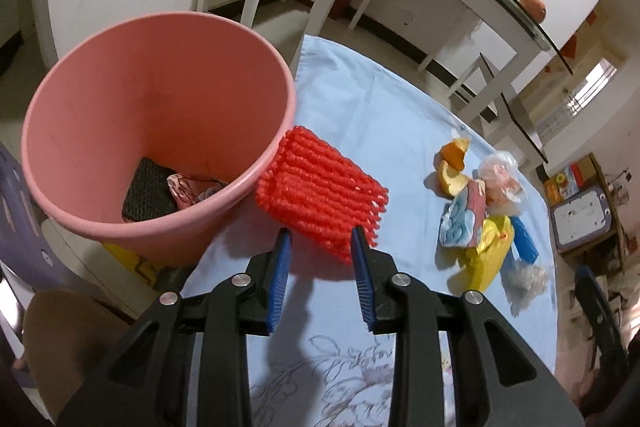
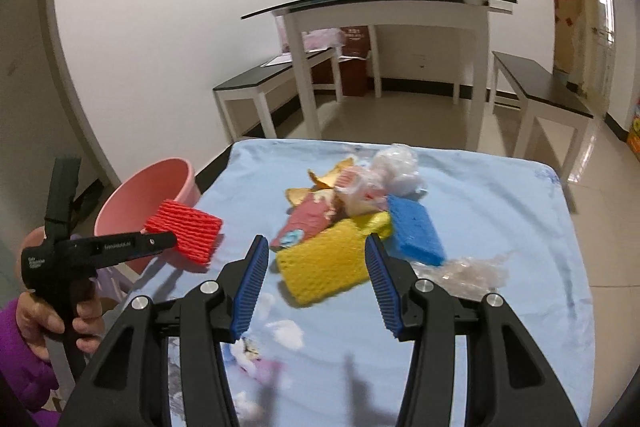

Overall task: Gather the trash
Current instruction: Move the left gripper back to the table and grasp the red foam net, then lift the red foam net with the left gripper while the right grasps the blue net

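**Left wrist view: red foam net held at the bin's rim**

The left claw [image 1: 322, 241] grips the red foam net [image 1: 324, 193] between its blue pads, above the tabletop [image 1: 372, 99]. Just beyond to its left, the pink bin [image 1: 156, 131] touches the net.

The right claw [image 2: 316, 251] is spread wide, holding nothing; just ahead lies the yellow sponge [image 2: 324, 263], farther right the blue sponge [image 2: 416, 229].

left tool [image 1: 320, 239] closed, right tool [image 2: 316, 247] spread

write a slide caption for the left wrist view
Left hand-held gripper carries a red foam net toward the pink bin, trash pile waiting on the blue tablecloth.
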`<action>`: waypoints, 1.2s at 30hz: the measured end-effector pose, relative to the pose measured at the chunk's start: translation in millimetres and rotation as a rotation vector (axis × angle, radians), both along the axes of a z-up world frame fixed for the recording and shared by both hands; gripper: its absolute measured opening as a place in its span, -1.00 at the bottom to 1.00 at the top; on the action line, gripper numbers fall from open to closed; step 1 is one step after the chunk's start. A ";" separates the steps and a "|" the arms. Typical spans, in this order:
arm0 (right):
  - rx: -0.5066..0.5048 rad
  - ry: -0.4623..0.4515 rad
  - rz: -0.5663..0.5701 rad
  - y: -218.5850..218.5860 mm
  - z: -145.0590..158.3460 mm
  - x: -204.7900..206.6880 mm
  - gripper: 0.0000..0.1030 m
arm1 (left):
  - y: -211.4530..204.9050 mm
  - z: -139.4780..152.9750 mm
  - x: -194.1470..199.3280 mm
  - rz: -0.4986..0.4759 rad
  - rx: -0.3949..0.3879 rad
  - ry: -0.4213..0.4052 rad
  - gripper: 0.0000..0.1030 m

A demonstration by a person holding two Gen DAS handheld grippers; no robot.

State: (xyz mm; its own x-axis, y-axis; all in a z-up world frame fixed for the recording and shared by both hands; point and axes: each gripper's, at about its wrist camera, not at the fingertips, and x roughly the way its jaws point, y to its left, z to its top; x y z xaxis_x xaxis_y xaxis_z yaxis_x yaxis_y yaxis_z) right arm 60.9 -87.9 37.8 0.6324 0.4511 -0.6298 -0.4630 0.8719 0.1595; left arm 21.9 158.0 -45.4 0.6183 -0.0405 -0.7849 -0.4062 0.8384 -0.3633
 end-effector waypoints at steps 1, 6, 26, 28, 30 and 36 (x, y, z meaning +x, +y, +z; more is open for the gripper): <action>0.001 0.002 -0.006 -2.7 -0.6 0.7 -0.04 | -0.2 -0.6 1.1 0.006 0.006 0.001 -0.41; -0.002 0.014 -0.042 -17.9 -6.4 4.0 -0.04 | -7.4 -0.6 6.1 0.002 0.062 -0.007 -0.41; -0.005 0.071 -0.167 -65.4 -27.4 15.7 -0.04 | -18.7 12.3 10.5 -0.066 0.155 -0.055 -0.81; 0.005 0.073 -0.166 -63.4 -25.1 22.3 -0.04 | -24.0 17.6 8.8 -0.086 0.163 -0.071 -0.81; 0.015 0.067 -0.153 -57.8 -22.5 27.9 -0.04 | -29.8 21.8 7.6 -0.104 0.167 -0.084 -0.81; -0.019 0.064 -0.107 -26.0 -26.8 53.9 -0.04 | -44.5 34.2 5.5 -0.160 0.157 -0.117 -0.81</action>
